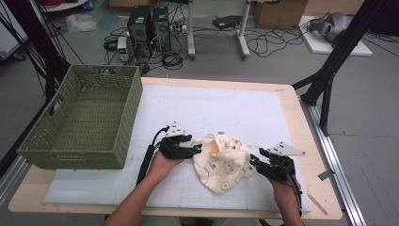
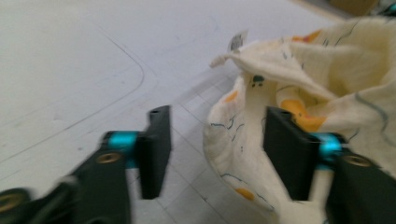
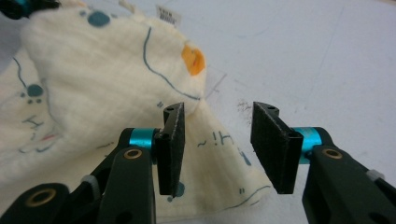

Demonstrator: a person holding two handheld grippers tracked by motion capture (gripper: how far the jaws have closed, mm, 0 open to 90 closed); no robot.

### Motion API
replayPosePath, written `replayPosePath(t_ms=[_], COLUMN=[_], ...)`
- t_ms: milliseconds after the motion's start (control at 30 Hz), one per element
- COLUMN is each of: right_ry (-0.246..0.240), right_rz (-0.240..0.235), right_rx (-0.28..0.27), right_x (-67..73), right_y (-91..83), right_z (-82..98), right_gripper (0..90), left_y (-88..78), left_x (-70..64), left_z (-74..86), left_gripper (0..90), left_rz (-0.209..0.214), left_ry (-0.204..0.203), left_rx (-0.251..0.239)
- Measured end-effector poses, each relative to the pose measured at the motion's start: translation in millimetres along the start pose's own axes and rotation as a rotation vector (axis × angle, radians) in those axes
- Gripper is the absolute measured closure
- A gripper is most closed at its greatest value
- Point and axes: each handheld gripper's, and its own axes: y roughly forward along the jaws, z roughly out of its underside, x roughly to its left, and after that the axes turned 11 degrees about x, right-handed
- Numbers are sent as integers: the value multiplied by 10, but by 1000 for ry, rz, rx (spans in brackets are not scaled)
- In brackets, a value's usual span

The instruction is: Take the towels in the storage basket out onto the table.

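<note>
A: How are the fingers of the left gripper [image 2: 212, 154] seen to stand?

B: They are held apart, with nothing pressed by either pad. The rounded edge of the cream printed cloth [image 1: 221, 162] is seen in the gap, nearer the right-hand finger [image 2: 287, 158] in the left gripper view, and the rest is heaped beyond and to the right of that finger. Bare white mat [image 1: 226, 108] is seen past the other finger.

A: And the right gripper [image 3: 217, 147]?

B: Its fingers are also parted, and no cloth is clamped. A low corner of the cloth is spread on the mat in the gap, while the bulk is piled behind and to the left of the left-hand finger [image 3: 170, 149] in the right gripper view.

A: Where is the cloth placed overall?

B: It is crumpled on the mat between the two grippers. A green woven basket [image 1: 84, 117] is set well apart, beyond the left gripper.
</note>
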Motion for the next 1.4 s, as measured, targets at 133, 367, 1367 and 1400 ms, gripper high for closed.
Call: replayPosePath(t_ms=[133,367,1367,1400], right_ry=[-2,-31,-7,-23], right_rz=[-19,-38,-208,-212], right_rx=[54,100,48,74], right_x=[3,16,467,494], right_y=[151,267,689,746], right_z=[19,22,-605,-620], right_gripper=[600,789,420,425], left_y=[14,-315,-667,-667], left_x=[10,157,263,266], left_z=[16,106,433,441], left_gripper=[849,862,857,857], left_rz=[4,-63,-98,-97], left_ry=[8,-53,-114,-111], left_rx=[-2,-76,-160,-155])
